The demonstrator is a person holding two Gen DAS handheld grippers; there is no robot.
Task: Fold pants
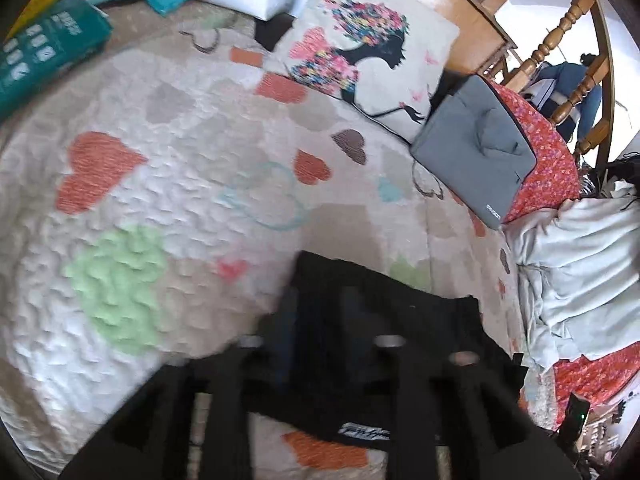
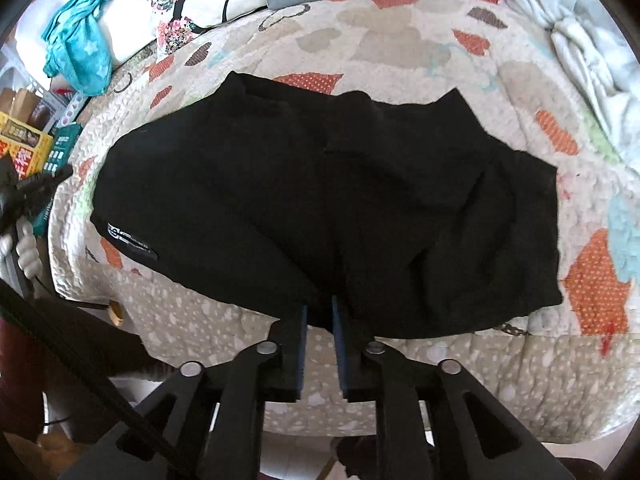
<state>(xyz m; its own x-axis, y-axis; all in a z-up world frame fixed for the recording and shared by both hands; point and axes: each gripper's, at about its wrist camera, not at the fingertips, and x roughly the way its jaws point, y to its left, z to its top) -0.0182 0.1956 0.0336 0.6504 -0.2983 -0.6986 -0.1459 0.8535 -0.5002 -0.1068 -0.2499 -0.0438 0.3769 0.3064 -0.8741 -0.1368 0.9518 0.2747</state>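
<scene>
The black pants (image 2: 320,200) lie folded into a wide bundle on the heart-patterned quilt (image 2: 400,44), with a small white label at their left edge. My right gripper (image 2: 319,312) is closed on the near edge of the pants, fabric pinched between its blue pads. In the blurred left wrist view, my left gripper (image 1: 320,320) sits over a corner of the black pants (image 1: 400,320). Its fingers are dark and smeared against the cloth, so their state is unclear.
A printed pillow (image 1: 360,48) and a grey laptop sleeve (image 1: 476,152) lie at the far side of the bed. A pale crumpled sheet (image 1: 580,264) is to the right. A teal cloth (image 2: 80,52) and boxes (image 2: 24,140) sit at the left.
</scene>
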